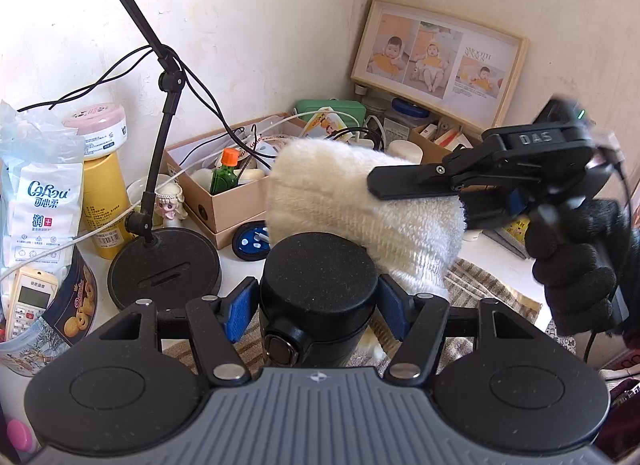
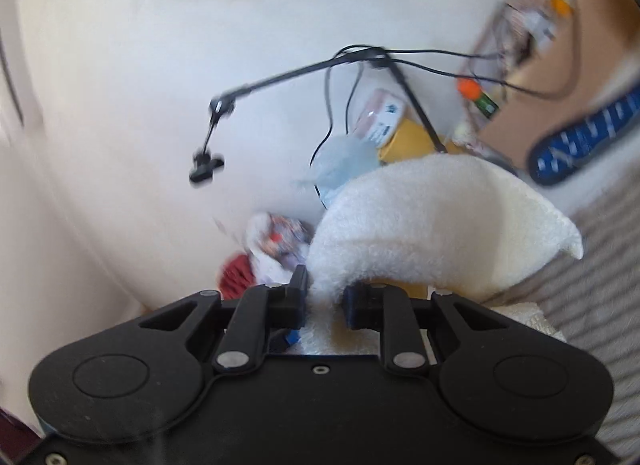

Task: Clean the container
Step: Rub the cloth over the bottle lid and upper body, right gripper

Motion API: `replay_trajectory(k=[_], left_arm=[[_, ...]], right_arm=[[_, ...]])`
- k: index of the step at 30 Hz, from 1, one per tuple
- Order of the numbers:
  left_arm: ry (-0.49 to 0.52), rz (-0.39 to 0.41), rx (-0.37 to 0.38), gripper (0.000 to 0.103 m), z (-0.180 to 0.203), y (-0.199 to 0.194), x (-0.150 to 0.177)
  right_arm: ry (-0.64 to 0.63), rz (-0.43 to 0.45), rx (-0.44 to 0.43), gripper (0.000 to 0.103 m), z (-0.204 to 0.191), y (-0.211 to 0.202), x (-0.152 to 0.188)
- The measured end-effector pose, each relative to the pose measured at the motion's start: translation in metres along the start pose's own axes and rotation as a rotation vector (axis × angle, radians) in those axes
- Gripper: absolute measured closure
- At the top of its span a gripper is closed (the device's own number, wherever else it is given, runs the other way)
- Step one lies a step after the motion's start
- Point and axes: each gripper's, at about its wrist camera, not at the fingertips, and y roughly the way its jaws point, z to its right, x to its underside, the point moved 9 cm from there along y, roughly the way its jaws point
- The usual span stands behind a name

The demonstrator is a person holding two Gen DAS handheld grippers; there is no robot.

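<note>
Two grippers at work. Left gripper [image 1: 316, 311], lower centre of frame: jaws pinching black flask [image 1: 318, 297] just under its lid. Right gripper [image 2: 325, 297]: jaws pinching white towel [image 1: 360, 205], which hangs behind the flask, upper right.

The white-and-blue soft plastic tissue pack [image 1: 40, 201], at the left edge of the white worktop [image 1: 492, 257], carries the brand "CoRou" in blue script above Chinese characters, with a large "润" beside a small red plus mark lower down. The black body of the right gripper [image 1: 412, 185] bears raised letters reading "DAS". The light wooden photo frame [image 1: 440, 65], leaning in the far corner, has "SMOOTH" printed in grey on its white panel; the line below is too small to read. The right wrist view is too blurred to read anything.
</note>
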Motion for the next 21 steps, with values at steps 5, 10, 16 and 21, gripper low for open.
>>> replay_trajectory(k=[5, 10, 16, 21], left_arm=[[0.075, -0.041, -0.048, 0.040, 0.003, 0.005, 0.006], [0.067, -0.039, -0.043, 0.040, 0.002, 0.004, 0.010], [0.112, -0.036, -0.049, 0.040, 0.011, 0.007, 0.008], [0.139, -0.035, -0.052, 0.040, 0.016, 0.009, 0.005]], right_arm=[[-0.212, -0.112, 0.100, 0.085, -0.026, 0.017, 0.009], [-0.258, -0.156, 0.104, 0.085, -0.034, 0.023, 0.015], [-0.369, -0.218, 0.122, 0.084, -0.055, 0.029, 0.023], [-0.423, -0.264, 0.148, 0.086, -0.062, 0.042, 0.033]])
